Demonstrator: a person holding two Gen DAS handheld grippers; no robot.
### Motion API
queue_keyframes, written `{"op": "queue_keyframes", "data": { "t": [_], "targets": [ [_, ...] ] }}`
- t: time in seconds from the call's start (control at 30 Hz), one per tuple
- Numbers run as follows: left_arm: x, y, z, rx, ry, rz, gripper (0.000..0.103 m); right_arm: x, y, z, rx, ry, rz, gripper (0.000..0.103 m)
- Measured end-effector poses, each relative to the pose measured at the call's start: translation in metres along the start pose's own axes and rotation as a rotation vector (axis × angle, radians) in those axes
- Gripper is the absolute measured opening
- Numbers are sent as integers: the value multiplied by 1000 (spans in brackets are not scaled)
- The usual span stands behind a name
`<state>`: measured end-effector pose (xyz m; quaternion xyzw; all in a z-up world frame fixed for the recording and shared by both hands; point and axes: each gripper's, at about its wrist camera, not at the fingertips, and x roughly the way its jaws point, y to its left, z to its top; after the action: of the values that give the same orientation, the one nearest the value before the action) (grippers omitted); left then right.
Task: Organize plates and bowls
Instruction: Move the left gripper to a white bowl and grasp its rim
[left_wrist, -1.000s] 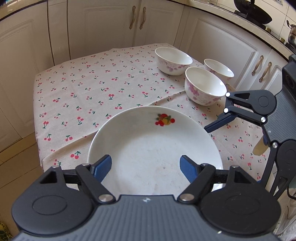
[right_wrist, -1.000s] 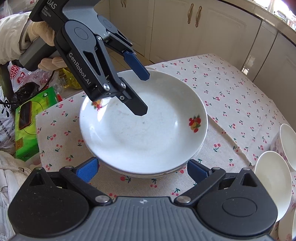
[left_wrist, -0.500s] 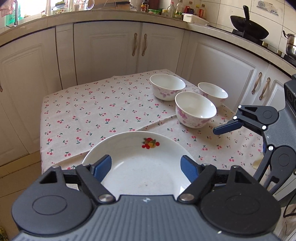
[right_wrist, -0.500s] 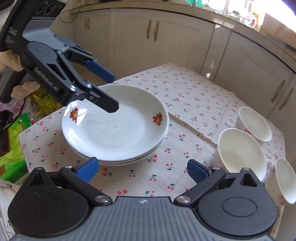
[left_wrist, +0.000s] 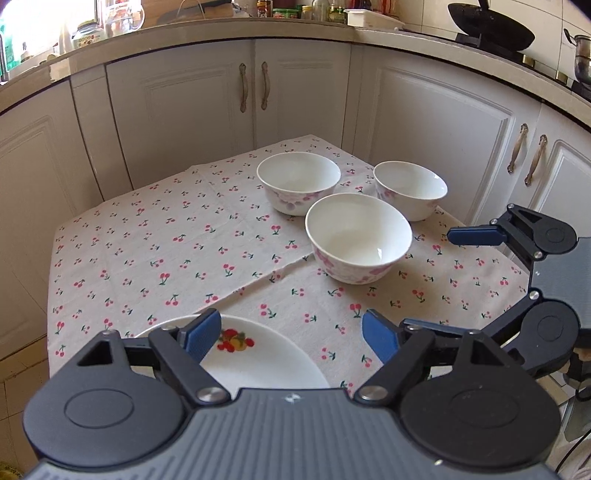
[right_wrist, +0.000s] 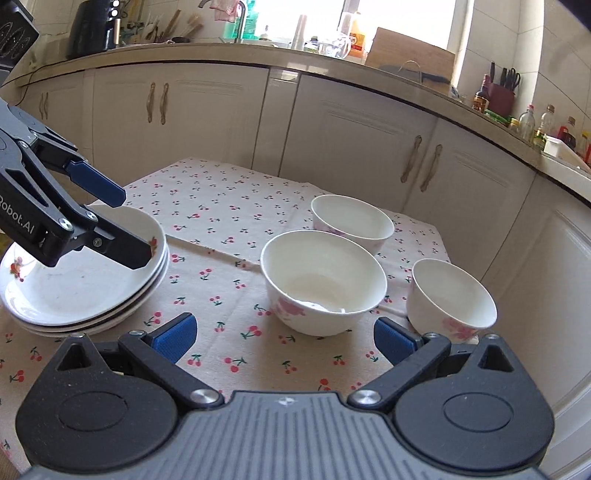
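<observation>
A stack of white plates with fruit prints (right_wrist: 74, 291) sits at the table's left; its top plate shows in the left wrist view (left_wrist: 255, 362). My left gripper (left_wrist: 291, 334) is open and empty above the stack's near rim; it also shows in the right wrist view (right_wrist: 125, 225). Three white bowls with pink flowers stand apart on the cloth: a near one (right_wrist: 323, 282) (left_wrist: 358, 240), a far one (right_wrist: 352, 223) (left_wrist: 298, 181) and a right one (right_wrist: 452, 299) (left_wrist: 410, 188). My right gripper (right_wrist: 282, 336) is open and empty just in front of the near bowl; it shows at the right of the left wrist view (left_wrist: 476, 236).
The table has a cherry-print cloth (left_wrist: 166, 251) with a seam across it. White cabinets (left_wrist: 251, 96) stand close behind and to the right (right_wrist: 417, 162). The table's right edge (right_wrist: 443, 243) runs just past the bowls.
My left gripper has pulled back and risen off the plate stack, still open. My right gripper has swung right from the plates to face the bowls.
</observation>
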<state>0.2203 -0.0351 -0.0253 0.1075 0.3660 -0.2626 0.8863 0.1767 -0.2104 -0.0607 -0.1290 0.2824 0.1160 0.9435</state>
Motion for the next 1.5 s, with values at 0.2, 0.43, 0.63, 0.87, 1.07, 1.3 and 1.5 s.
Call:
{"op": "queue_keyframes", "data": {
  "t": [0.2,0.43,0.63,0.87,1.07,1.3,1.5],
  "targets": [
    [33,-16,32,34,20,-5,83,23,-14,-7,13,4,-10,103],
    [75,-28,62,69,40,-31,80,41,-30,-11,58,8,18,103],
    [103,-33,74,82,67,-61,69,54,-36,-9,55,2,26,102],
    [120,-33,78,83,88,-87,66,59,-36,-5,49,-5,47,95],
    [126,-30,80,80,96,-104,61,60,-35,-6,46,-6,55,90],
    [128,-30,80,93,100,-107,61,60,-34,-5,46,-10,61,89],
    [127,-31,79,98,102,-110,61,60,-34,-3,41,-1,60,89]
  ]
}}
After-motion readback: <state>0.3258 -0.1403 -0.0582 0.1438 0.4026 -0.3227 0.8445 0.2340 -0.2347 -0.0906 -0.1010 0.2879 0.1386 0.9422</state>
